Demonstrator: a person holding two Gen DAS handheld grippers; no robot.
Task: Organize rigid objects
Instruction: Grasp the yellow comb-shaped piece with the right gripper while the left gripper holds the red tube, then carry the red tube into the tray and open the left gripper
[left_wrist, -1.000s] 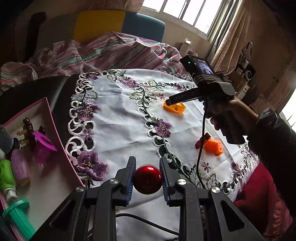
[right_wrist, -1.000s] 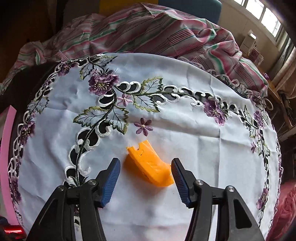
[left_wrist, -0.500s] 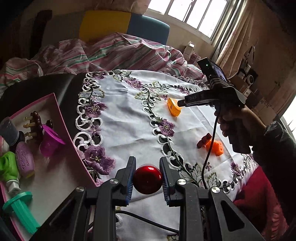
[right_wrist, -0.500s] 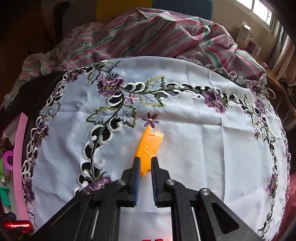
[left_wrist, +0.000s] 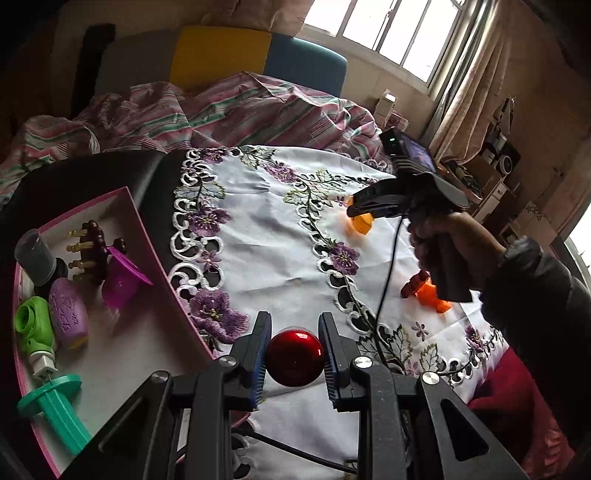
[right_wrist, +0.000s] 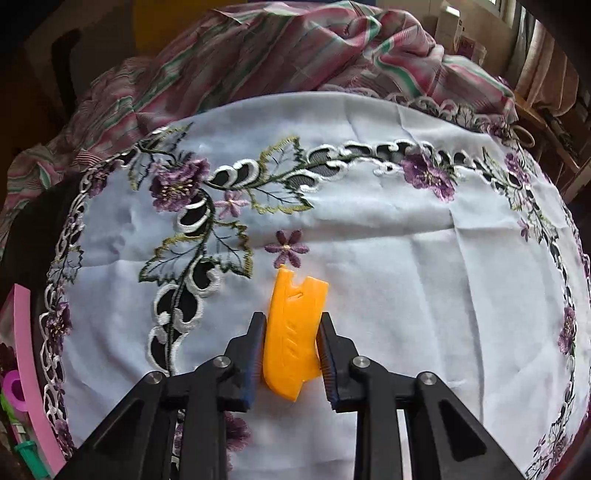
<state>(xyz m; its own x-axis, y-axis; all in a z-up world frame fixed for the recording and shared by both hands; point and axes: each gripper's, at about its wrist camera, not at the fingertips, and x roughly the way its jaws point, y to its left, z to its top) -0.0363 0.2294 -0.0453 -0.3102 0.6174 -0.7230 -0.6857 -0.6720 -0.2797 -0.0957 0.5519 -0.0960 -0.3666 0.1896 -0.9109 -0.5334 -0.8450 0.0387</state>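
Observation:
My left gripper (left_wrist: 293, 356) is shut on a shiny red ball (left_wrist: 294, 357) and holds it above the table's near edge, beside the pink tray (left_wrist: 155, 254) on the left. My right gripper (right_wrist: 291, 349) is shut on a flat orange plastic piece (right_wrist: 295, 325), held over the white embroidered cloth (right_wrist: 406, 280). In the left wrist view the right gripper (left_wrist: 356, 211) shows at the upper right with the orange piece (left_wrist: 362, 223) blurred under it.
The pink tray holds a green piece (left_wrist: 31, 325), a purple oval (left_wrist: 68, 312), a magenta cup (left_wrist: 122, 277), a grey cylinder (left_wrist: 35, 256) and dark beads (left_wrist: 96, 240). An orange and red toy (left_wrist: 424, 291) lies on the cloth at right. A striped blanket (left_wrist: 221, 110) lies beyond.
The right gripper closed on the orange piece and has lifted it, turning it flat between the fingers. The left gripper, still holding the red ball, has drawn back toward the pink tray.

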